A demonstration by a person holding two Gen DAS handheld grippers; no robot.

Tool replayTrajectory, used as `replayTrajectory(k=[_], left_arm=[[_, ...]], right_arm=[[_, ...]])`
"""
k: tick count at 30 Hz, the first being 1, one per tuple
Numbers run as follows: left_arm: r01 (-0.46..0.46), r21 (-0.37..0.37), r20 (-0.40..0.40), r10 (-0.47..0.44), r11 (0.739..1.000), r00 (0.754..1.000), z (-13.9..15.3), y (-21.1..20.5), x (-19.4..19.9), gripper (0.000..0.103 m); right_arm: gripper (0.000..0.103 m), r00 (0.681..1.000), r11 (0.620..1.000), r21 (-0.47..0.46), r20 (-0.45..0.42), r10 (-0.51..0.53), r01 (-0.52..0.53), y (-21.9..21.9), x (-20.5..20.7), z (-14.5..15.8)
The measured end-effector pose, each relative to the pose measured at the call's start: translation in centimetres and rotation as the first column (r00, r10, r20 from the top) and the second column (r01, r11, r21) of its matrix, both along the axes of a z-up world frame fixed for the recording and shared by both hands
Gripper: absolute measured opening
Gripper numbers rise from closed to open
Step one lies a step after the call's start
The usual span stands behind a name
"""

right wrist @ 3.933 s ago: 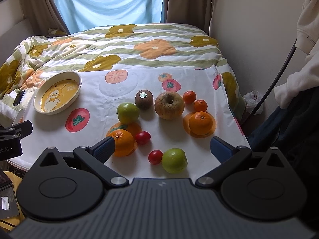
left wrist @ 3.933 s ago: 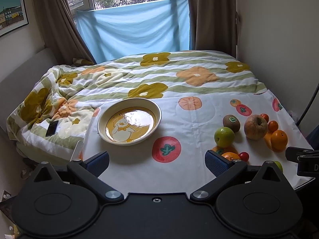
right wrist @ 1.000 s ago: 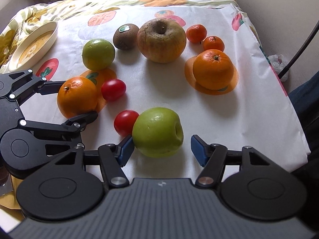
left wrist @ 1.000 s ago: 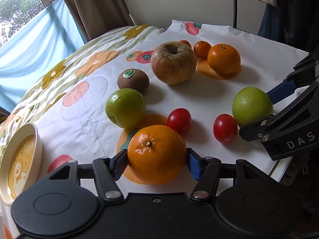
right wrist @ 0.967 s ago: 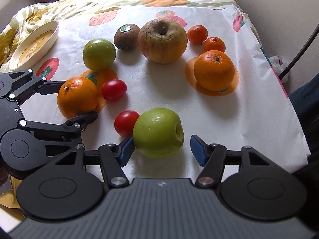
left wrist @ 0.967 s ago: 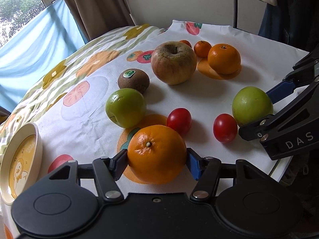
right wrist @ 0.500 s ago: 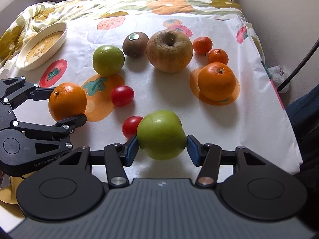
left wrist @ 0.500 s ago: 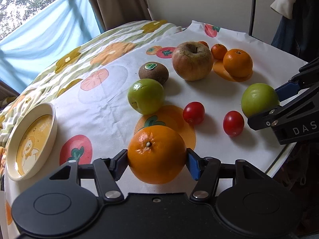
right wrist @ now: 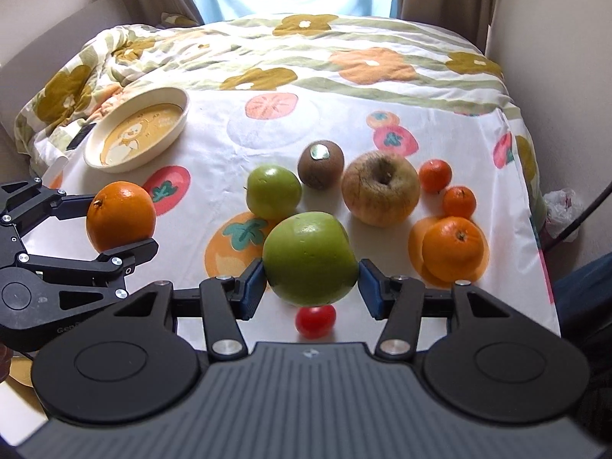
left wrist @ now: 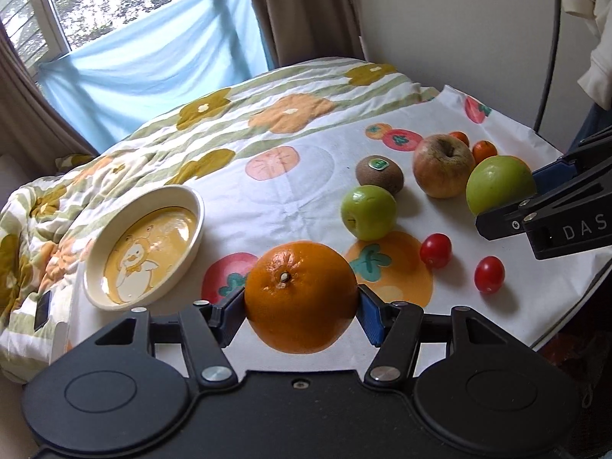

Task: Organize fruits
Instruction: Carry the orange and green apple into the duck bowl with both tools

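Left claw point(left wrist: 301, 315) clamped on a large orange point(left wrist: 301, 298), right claw point(right wrist: 310, 282) clamped on a green apple point(right wrist: 309, 258); both fruits ride clear of the desk point(right wrist: 214, 145) (presumably bound for the cream dish point(left wrist: 91, 281), at its left), where the remaining fruit lies loose.

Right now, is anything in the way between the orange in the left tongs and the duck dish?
Nothing visible. The orange sits clamped in the left tongs, and only bare printed cloth lies between it and the empty dish.
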State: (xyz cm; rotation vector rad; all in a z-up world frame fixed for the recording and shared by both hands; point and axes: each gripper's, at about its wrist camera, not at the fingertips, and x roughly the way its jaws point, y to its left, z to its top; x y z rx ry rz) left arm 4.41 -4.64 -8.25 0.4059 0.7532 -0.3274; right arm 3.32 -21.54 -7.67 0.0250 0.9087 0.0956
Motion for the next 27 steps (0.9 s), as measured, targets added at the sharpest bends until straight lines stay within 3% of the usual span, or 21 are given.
replayTrajectory(k=[15, 27], left_arm=[[-0.206, -0.004, 0.109, 0.205, 0.979, 0.973, 5.1, 8.5, 5.1, 0.065], [-0.174, 0.027, 0.108, 0.171, 0.984, 0.979, 4.6, 13.0, 13.7, 0.065]], right_arm=[[0.067, 0.978, 0.982, 0.046, 0.104, 0.180, -0.185, 8.3, 7.6, 4.9], [0.067, 0.965, 0.970, 0.037, 0.116, 0.234, -0.239, 16.1, 17.2, 4.5]])
